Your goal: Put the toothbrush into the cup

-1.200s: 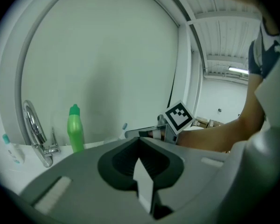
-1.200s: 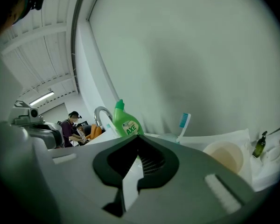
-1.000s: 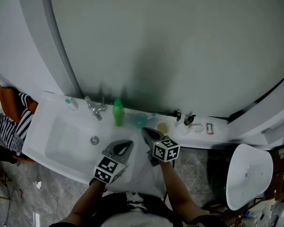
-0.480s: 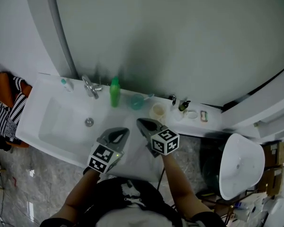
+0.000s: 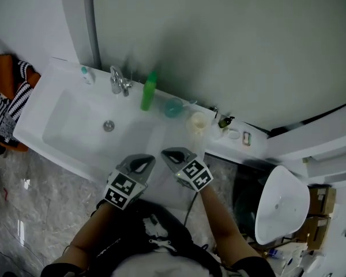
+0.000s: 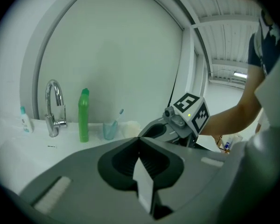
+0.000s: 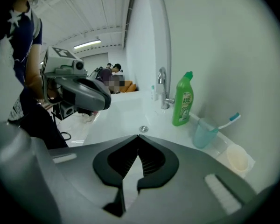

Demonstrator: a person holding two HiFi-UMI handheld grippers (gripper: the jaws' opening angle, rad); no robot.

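1. Toothbrush (image 7: 225,122): leaning in the translucent blue cup (image 7: 203,133), bristle head up and tilted out past the rim; the placement appears complete.
2. Cup: upright on the back ledge of the sink (image 5: 75,126), between the green bottle (image 7: 183,99) and a pale round container (image 7: 238,158), apart from both.
3. Handling, judged: the brush is light, stiff and slender, and its smooth plastic is probably slippery if wet. The best hold would be across the exposed handle just above the rim, not on the bristles. The cup looks light and easy to tip.
4. Left gripper (image 6: 139,139): jaws pressed together with nothing between them; held over the sink's near edge, pointing shallowly down towards the back ledge.
5. Right gripper (image 7: 138,137): jaws likewise closed and empty; beside the left gripper, angled more steeply down into the basin, well apart from the cup.
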